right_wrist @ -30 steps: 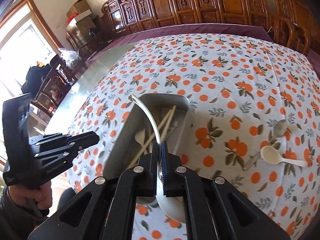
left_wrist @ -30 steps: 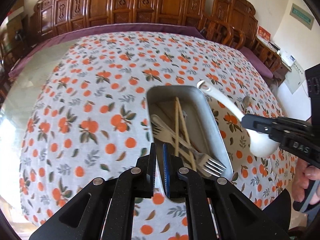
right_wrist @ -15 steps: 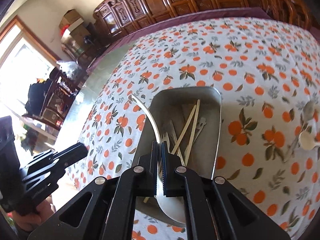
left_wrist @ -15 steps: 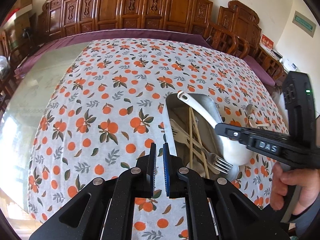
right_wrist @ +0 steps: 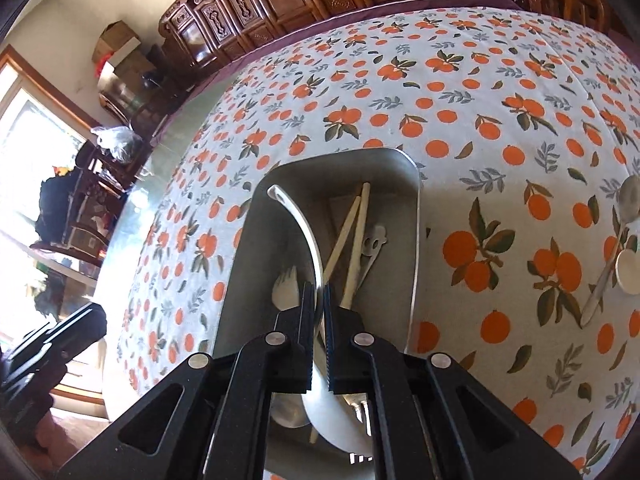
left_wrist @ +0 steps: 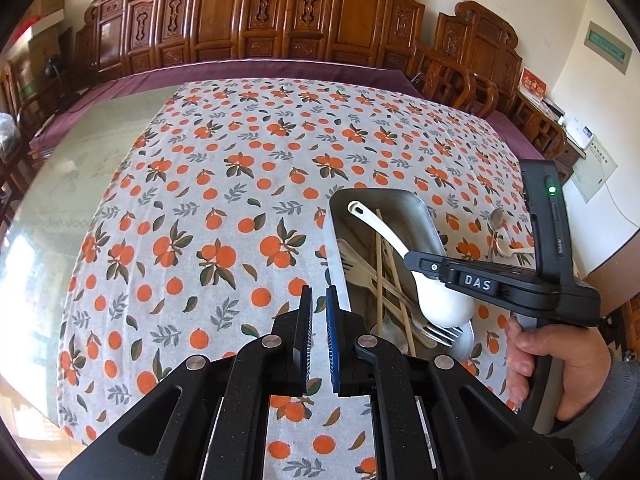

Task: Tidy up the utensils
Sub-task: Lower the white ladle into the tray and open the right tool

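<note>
A metal tray [left_wrist: 430, 224] [right_wrist: 414, 248] sits on the orange-print tablecloth and holds chopsticks [right_wrist: 352, 236], forks [left_wrist: 436, 330] and a metal spoon. My right gripper [right_wrist: 318, 336] [left_wrist: 416, 260] is shut on a large white ladle [right_wrist: 308, 232] [left_wrist: 444, 304] and holds it low over the tray, handle pointing away. My left gripper [left_wrist: 318, 340] is shut and empty, over the cloth just left of the tray.
A small white spoon [right_wrist: 628, 266] and a metal spoon [right_wrist: 616, 240] lie on the cloth right of the tray; they also show in the left wrist view [left_wrist: 510, 246]. Carved wooden chairs [left_wrist: 280, 20] line the table's far side.
My right gripper has carried the ladle left and down over the tray. My left gripper has drawn back to the left, off the tray.
</note>
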The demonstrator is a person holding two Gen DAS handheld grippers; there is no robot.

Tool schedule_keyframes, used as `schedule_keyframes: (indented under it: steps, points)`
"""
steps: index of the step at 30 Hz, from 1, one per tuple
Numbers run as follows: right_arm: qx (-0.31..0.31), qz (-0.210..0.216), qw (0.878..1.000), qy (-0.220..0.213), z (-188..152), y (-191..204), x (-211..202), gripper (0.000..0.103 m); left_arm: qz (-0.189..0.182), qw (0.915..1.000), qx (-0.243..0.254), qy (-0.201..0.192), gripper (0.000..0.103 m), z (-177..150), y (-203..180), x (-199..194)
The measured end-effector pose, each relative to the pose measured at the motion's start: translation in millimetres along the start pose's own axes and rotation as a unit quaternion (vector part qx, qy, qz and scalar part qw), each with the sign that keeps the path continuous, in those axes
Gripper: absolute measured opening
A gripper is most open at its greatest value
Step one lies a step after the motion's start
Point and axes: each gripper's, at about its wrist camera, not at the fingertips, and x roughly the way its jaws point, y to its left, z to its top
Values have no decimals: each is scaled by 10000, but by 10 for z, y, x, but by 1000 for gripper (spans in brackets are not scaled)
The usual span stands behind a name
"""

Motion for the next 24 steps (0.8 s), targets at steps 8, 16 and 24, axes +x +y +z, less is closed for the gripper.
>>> schedule_keyframes:
  steps: [8,16,24]
  points:
    - [-257,26,9996,-88,46,-15,-80,9,-33,10000,64,-7,6,39,-108,6]
    - [-870,-27,9955,-367,2,-48,-466,10,-78,9998,160,-10,6,73,-274,43]
    - [-1312,-372,9893,-514,-78,-465,-926,11,-140,9995,268,0,28,128,-489,155]
